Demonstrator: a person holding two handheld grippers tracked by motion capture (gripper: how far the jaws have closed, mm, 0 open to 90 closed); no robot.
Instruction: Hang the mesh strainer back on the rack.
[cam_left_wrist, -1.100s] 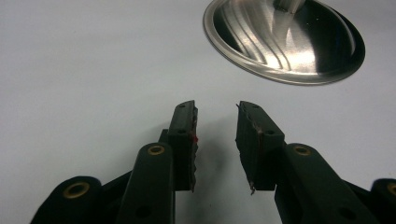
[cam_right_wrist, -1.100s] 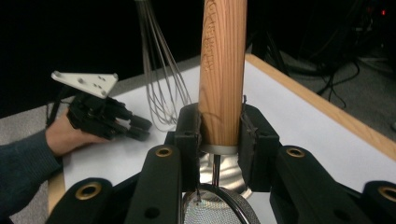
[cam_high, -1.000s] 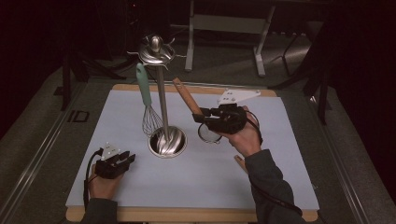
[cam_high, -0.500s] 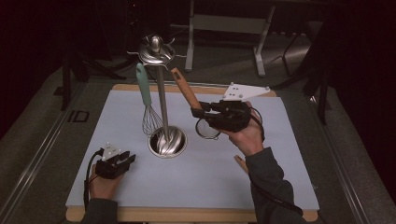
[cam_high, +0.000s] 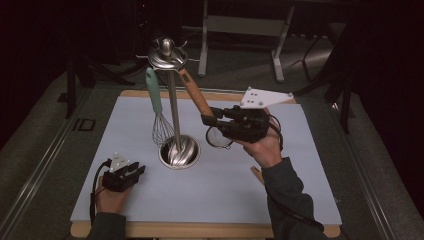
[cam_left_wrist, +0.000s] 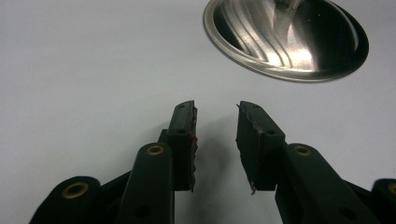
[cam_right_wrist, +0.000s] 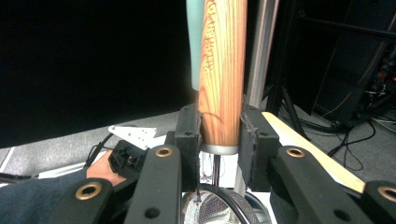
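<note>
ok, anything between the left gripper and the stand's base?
No. In the left gripper view, only bare mat lies between the open left gripper and the steel base. The high view shows that same gap bare.

Each hand carried a black two-jaw gripper. The right gripper (cam_high: 206, 120) bore a pale grey three-cornered plate (cam_high: 265, 97) on top, dotted with small dark holes; the left gripper (cam_high: 136, 171) had a smaller pale plate (cam_high: 119, 162). A black cable (cam_high: 93, 192) looped back from the left gripper along the wrist. Seen close in the gripper views, the jaws were matte black linked bars pinned with brass-coloured rivets (cam_left_wrist: 154, 150), ending in flat, rough-edged dark pads (cam_left_wrist: 246, 135). Both forearms wore dark grey-blue long sleeves (cam_high: 288, 195).
</note>
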